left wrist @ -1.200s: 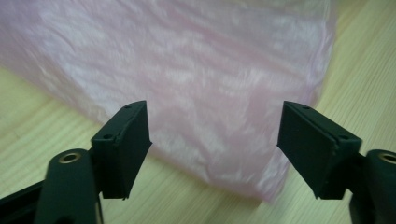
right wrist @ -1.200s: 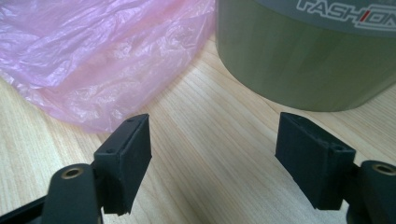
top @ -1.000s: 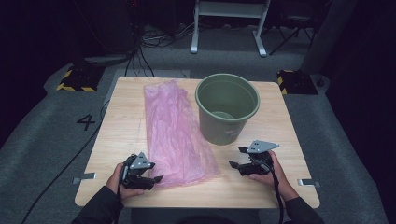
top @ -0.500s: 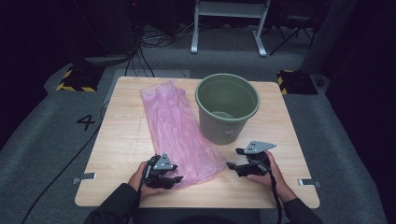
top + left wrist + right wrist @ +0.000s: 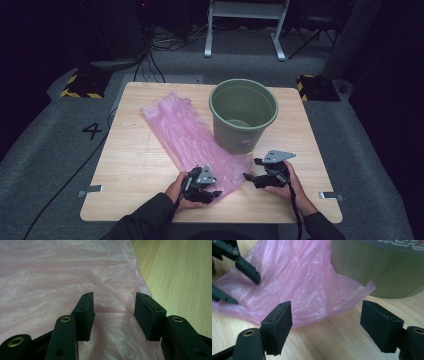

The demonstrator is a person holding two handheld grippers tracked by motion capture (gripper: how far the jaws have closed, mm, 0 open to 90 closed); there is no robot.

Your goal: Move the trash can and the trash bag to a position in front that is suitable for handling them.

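We're at the pick-up — both grippers, left gripper (image 5: 216,191) and right gripper (image 5: 248,176), gape wide at the pink bag's (image 5: 185,135) near hem; next, pinch 2 corners beside the bucket (image 5: 243,116).

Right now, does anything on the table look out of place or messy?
Mostly no. The pink plastic bag lies flat but slanted across the table, wrinkled, and its near corner is bunched up against the base of the green bucket. The bucket stands upright. Nothing looks spilled or torn.
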